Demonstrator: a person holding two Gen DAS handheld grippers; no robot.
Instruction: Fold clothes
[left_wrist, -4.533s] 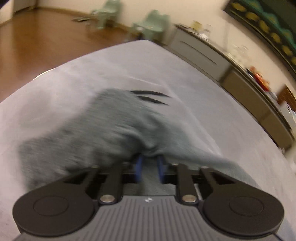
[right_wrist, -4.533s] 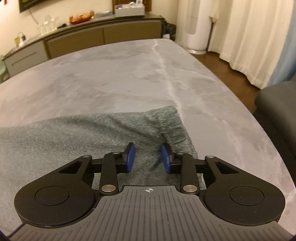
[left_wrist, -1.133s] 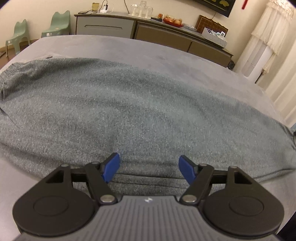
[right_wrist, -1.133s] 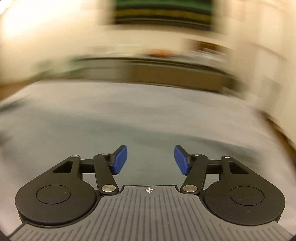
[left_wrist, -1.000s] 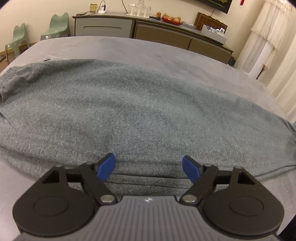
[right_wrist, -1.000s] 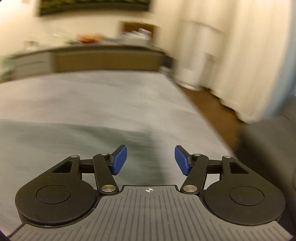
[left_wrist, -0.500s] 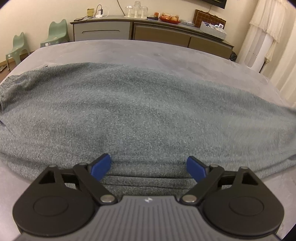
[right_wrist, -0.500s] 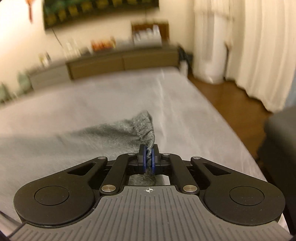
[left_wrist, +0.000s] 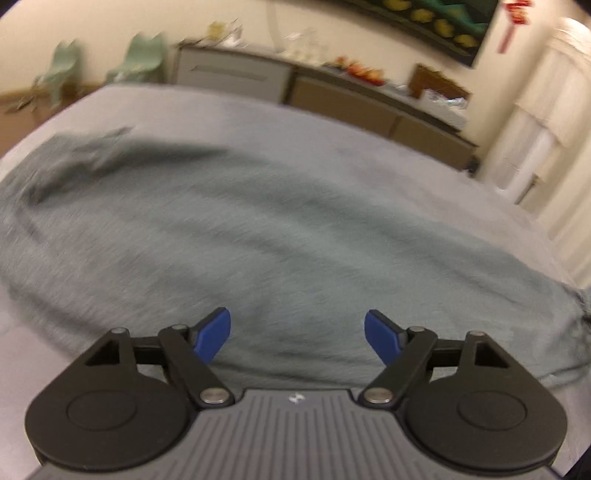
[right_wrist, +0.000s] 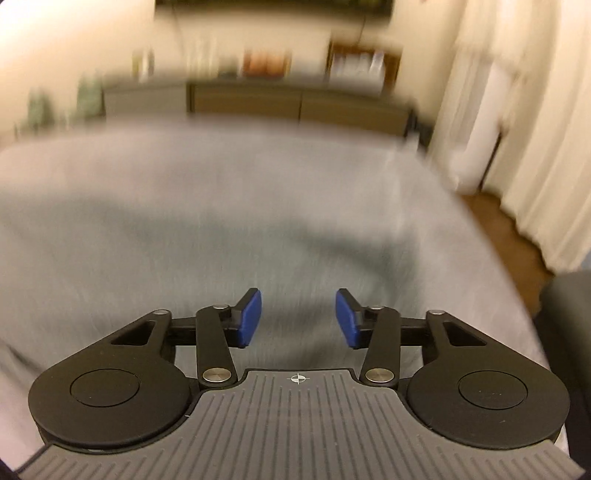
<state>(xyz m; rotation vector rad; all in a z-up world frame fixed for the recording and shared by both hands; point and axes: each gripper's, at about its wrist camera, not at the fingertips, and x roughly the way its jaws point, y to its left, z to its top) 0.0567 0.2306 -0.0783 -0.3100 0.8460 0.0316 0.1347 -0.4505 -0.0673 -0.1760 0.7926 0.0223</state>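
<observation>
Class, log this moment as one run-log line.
garment: grey knitted sweater flat on table | left gripper: closing, empty | right gripper: opening, empty

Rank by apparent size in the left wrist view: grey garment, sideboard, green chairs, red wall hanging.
1. grey garment, nearest the camera
2. sideboard
3. green chairs, both blurred
4. red wall hanging

No readable text, labels or numbers
</observation>
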